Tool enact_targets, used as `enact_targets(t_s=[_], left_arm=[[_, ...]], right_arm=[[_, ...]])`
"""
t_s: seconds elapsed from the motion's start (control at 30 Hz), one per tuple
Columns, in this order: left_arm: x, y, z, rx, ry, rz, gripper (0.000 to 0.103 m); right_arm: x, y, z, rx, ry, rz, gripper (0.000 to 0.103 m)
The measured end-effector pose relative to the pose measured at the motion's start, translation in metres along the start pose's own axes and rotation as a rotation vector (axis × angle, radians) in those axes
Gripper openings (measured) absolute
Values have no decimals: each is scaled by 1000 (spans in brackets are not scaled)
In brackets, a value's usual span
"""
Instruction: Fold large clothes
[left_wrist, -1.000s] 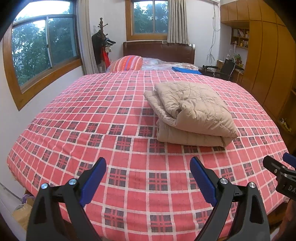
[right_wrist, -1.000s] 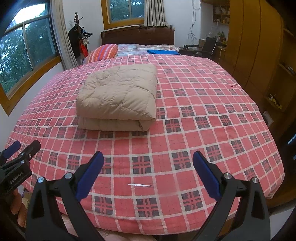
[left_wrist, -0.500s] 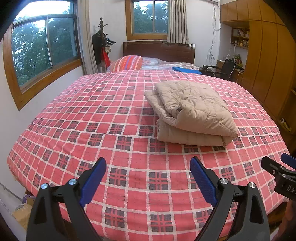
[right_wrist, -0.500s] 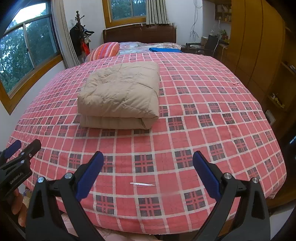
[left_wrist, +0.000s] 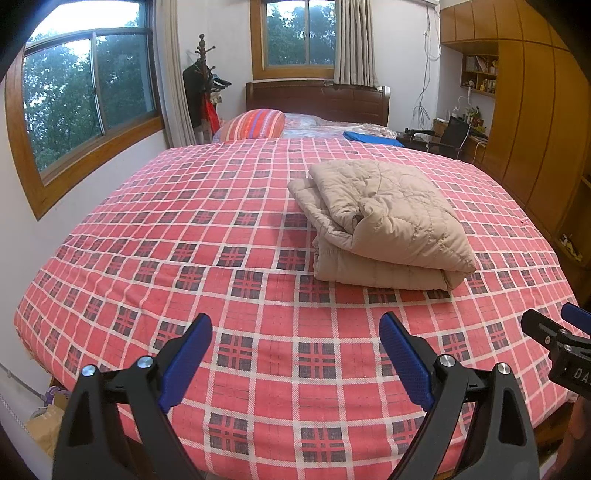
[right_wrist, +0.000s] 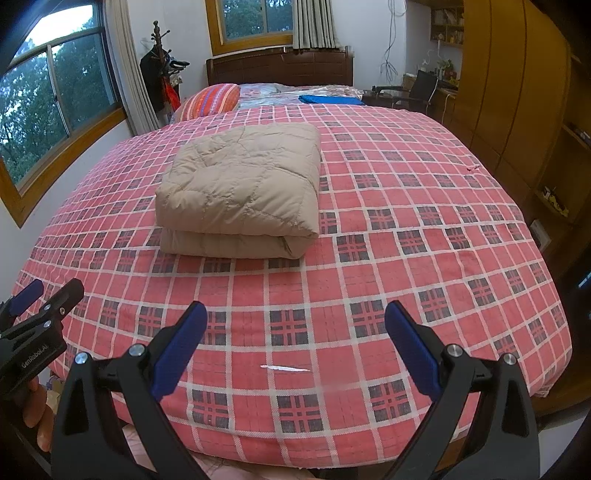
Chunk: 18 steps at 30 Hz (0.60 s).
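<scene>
A beige quilted down garment (left_wrist: 388, 221) lies folded into a thick rectangular bundle on the bed, on top of the red checked bedspread (left_wrist: 184, 258). In the left wrist view the left gripper (left_wrist: 295, 354) is held above the foot end of the bed with its 2 blue-padded fingers (left_wrist: 188, 354) spread wide apart and nothing between them; the bundle is ahead of it and to the right, well apart from the fingertips. In the right wrist view the right gripper (right_wrist: 295, 339) is also spread wide and holds nothing, and here the same bundle (right_wrist: 240, 192) lies ahead and to the left, again well apart from the fingers (right_wrist: 410, 347). So the bundle rests between the lines of the 2 grippers, further up the bed than both. The folded side of the bundle faces the foot of the bed, and the looser layered edges show on its left side in the left wrist view. The tip of the right gripper appears at the right edge of the left view, and the tip of the left gripper, with part of a hand (right_wrist: 37, 410) under it, appears at the left edge of the right view. Further back a striped pillow (left_wrist: 255, 123) and a blue cloth (left_wrist: 369, 138) lie near the dark wooden headboard (left_wrist: 317, 101). A small white scrap (right_wrist: 284, 368) lies on the bedspread just ahead of the right gripper.
</scene>
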<state>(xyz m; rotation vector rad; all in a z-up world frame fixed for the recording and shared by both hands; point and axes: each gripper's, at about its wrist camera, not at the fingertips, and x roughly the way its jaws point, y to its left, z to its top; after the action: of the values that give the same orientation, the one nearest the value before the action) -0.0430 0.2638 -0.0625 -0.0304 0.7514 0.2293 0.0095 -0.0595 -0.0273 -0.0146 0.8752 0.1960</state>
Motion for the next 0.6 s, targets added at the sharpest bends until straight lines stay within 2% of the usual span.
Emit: enact_targets(t_s=[0.6], left_arm=[[1,1,-1,2,1,1,92]], right_arm=[[3,0,4,-12,-1,6,97]])
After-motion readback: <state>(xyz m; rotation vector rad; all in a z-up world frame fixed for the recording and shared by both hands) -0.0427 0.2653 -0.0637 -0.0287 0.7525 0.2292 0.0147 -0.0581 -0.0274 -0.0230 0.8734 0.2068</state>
